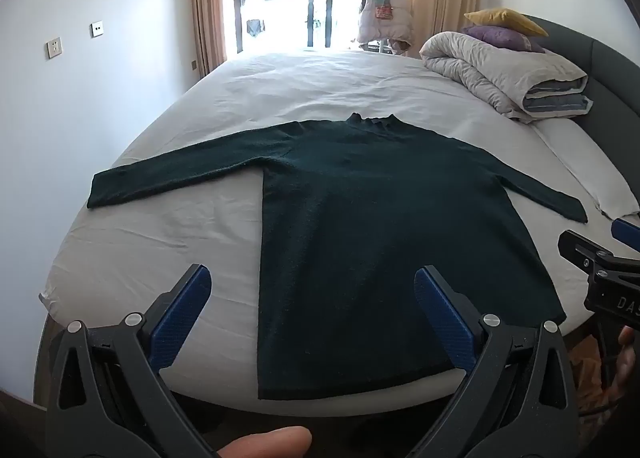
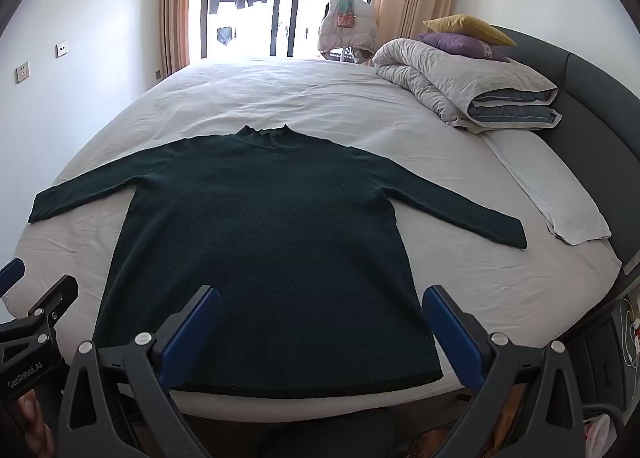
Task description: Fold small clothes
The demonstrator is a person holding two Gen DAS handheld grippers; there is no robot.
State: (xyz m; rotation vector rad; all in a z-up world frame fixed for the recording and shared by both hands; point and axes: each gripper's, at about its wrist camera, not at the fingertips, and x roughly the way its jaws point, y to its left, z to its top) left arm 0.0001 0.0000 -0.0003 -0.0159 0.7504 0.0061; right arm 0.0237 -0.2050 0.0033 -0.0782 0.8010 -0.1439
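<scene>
Nearest the lens, the left gripper [image 1: 312,314] and the right gripper [image 2: 322,328] both hang over the bed's near edge with their blue-padded jaws spread wide and nothing between them, tilted down toward the hem. Just beyond them lies the dark green sweater [image 2: 264,242], flat on the pale sheet of the bed [image 2: 320,98], collar pointing away toward the window, hem at the near edge, both sleeves stretched out to the sides.

Nothing looks folded yet, so the first fold is probably the step in hand. To do it well, each gripper should likely pinch one layer-pair cleanly at a sleeve cuff or a hem corner, lift only enough to clear the sheet, and lay the sleeve across the body without dragging the rest askew. Working both sides evenly should keep the edges parallel.

The knit looks thick, matte and slightly fuzzy, with a short stand-up collar and a straight, boxy body; it should drape heavily and hold a crease poorly. The sheet beneath is thin, lightly wrinkled cotton-like fabric. Farther off, a rolled grey quilt [image 2: 460,82] sits by the padded headboard with a purple pillow [image 2: 460,43] and a yellow pillow [image 2: 468,27] stacked on it.
</scene>
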